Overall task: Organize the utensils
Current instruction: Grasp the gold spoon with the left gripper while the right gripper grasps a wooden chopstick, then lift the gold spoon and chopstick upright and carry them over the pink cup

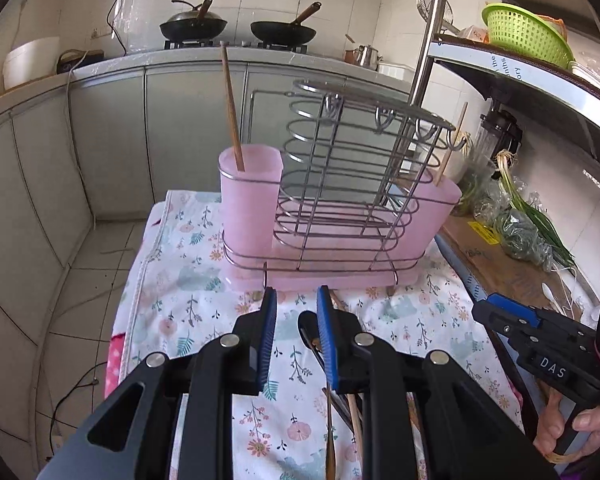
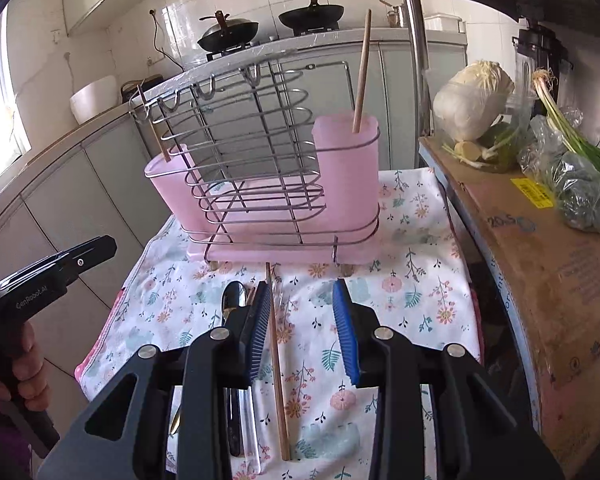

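Note:
A pink utensil holder in a wire rack [image 1: 324, 216] [image 2: 268, 184] stands at the far side of the floral cloth [image 1: 188, 320] [image 2: 412, 304]. One chopstick [image 1: 231, 108] [image 2: 362, 72] leans in one pink end cup, and a second chopstick [image 1: 450, 148] [image 2: 154, 128] in the other. My left gripper [image 1: 296, 296] hovers open in front of the holder with nothing between its fingers. A spoon [image 1: 309, 330] [image 2: 236, 296] and other utensils lie partly hidden under its right finger. My right gripper [image 2: 302, 286] is open above a loose chopstick [image 2: 277, 360] lying on the cloth between its fingers, untouched.
To the right, a cardboard box [image 2: 540, 264] carries a cabbage [image 2: 472, 100] and bagged greens [image 2: 580, 188]. A metal pole [image 1: 432, 32] and a shelf with a green basket [image 1: 524, 32] rise at the right. Two woks [image 1: 236, 26] sit on the far counter. The cloth's left edge drops to the floor.

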### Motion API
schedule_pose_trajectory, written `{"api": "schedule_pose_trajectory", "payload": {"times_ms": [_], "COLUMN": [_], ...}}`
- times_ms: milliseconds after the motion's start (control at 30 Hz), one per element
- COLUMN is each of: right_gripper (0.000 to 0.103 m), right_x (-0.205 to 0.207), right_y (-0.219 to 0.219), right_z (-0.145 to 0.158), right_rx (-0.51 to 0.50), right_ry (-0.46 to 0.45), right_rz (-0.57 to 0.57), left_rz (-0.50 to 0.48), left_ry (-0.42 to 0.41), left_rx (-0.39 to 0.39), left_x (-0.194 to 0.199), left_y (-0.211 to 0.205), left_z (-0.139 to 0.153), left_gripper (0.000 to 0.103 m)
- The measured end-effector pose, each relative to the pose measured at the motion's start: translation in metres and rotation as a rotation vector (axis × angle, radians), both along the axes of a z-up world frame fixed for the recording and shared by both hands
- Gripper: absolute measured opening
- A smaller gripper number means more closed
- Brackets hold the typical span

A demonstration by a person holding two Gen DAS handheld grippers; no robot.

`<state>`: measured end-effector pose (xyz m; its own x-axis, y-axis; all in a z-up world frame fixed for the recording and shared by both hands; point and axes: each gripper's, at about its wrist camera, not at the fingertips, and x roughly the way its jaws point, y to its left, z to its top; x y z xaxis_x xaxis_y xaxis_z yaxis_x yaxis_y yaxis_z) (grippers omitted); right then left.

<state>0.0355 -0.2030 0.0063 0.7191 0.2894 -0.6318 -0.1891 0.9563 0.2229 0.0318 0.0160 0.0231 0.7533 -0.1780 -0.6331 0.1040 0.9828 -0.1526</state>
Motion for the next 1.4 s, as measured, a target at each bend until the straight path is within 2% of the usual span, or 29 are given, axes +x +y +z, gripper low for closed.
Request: {"api": "schedule_pose_trajectory", "payload": {"times_ms": [133, 333, 500, 633, 700, 900, 1167, 1233, 1300, 1400], "right_gripper": [0.033, 0.033, 0.033, 0.033, 0.033, 0.033, 0.032, 0.024, 0.011, 0.009], "right_x": [-0.002, -0.003, -0.003, 0.000, 0.002, 0.006, 0.012, 0.011, 0.010, 0.009], "right_y": [-0.002, -0.001, 0.001, 0.004, 0.006, 0.016, 0.035, 0.038, 0.040, 0.036], "right_z": [-0.012, -0.028, -0.040, -0.050, -0.056, -0.074, -0.102, -0.106, -0.106, -0.107], "right_rx": [0.007, 0.018, 0.027, 0.058, 0.065, 0.083, 0.061, 0.043, -0.001, 0.012], "right_ry": [0.030, 0.076, 0.110, 0.149, 0.170, 0.236, 0.334, 0.340, 0.336, 0.352], "right_rz": [0.004, 0.021, 0.037, 0.057, 0.068, 0.101, 0.121, 0.115, 0.098, 0.080], "left_rz": [-0.038, -0.112, -0.138, -0.153, -0.143, -0.109, 0.029, 0.045, 0.050, 0.047], "left_ry": [0.090, 0.284, 0.356, 0.368, 0.377, 0.349, 0.349, 0.361, 0.364, 0.367], "left_rx": [-0.018, -0.063, -0.089, -0.069, -0.056, -0.059, -0.085, -0.091, -0.100, -0.095], "left_x": [0.002, 0.009, 0.011, 0.014, 0.016, 0.012, 0.004, 0.002, 0.002, 0.000], "left_y": [0.000, -0.010, -0.021, -0.032, -0.034, -0.026, 0.016, 0.023, 0.026, 0.025], "left_z": [-0.026, -0.078, -0.104, -0.115, -0.120, -0.117, -0.113, -0.116, -0.116, -0.115], "left_gripper": [0.019, 0.019, 0.018, 0.013, 0.003, 0.003, 0.003, 0.003, 0.003, 0.003]}}
